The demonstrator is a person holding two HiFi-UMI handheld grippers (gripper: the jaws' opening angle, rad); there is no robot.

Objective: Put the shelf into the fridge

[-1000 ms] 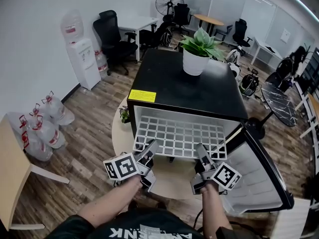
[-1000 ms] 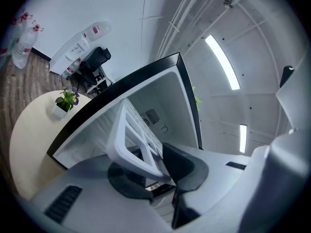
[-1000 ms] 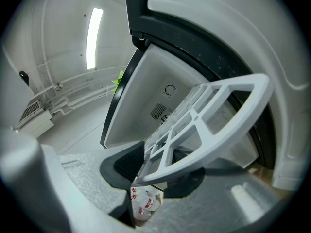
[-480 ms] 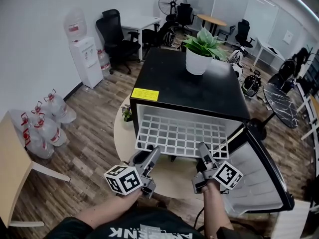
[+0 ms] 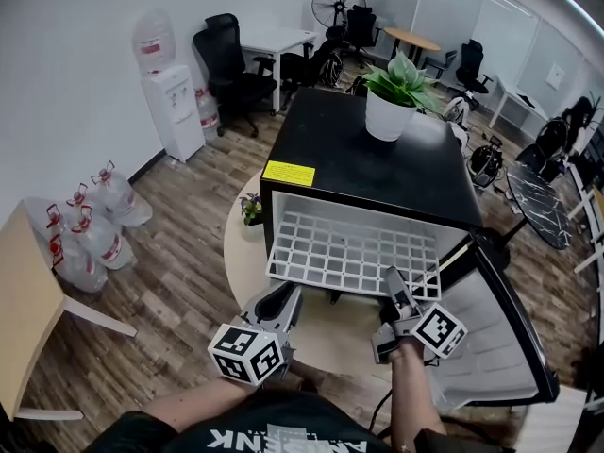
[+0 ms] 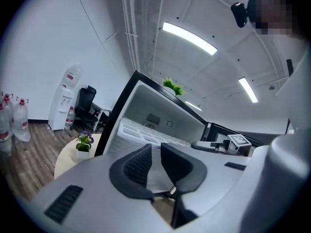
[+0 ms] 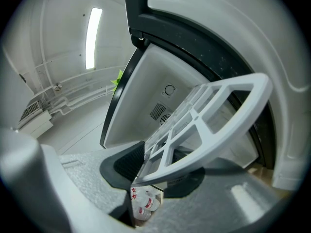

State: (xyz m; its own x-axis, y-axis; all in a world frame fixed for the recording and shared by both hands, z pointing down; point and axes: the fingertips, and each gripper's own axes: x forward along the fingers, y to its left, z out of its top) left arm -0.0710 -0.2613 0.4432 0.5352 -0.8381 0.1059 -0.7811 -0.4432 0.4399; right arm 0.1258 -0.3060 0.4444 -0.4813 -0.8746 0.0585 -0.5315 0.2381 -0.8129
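1. The person's two arms are reaching forward toward the black box-shaped fridge [image 5: 377, 159]. Its door [image 5: 500, 338] is hanging open at the fridge's right side.
2. Both grippers are pointing about level at the fridge's open front.
3. The left gripper [image 5: 286, 297] is hanging just in front of the fridge and is touching nothing.
4. The right gripper [image 5: 391, 278] is reaching up to the right part of the fridge's opening.
5. The white plastic grid shelf [image 5: 349, 248] is lying flat in the fridge, with its front part sticking out of the opening.
6. The right gripper view is showing what the head view is not. The right gripper [image 7: 155, 165] is squeezing the shelf's [image 7: 209, 115] front corner between its dark pads.
7. In the left gripper view, the left gripper's [image 6: 156, 150] jaws are standing a little way apart. They have just been closing, and nothing is between them.
8. There the shelf [image 6: 143, 131] is lying ahead of the left jaws, inside the fridge [image 6: 160, 106], well apart from them.
9. Only the head view is showing the green plant in a white pot [image 5: 392, 102] sitting on top of the fridge.
10. It is also showing the round pale table [image 5: 241, 258] under the fridge.
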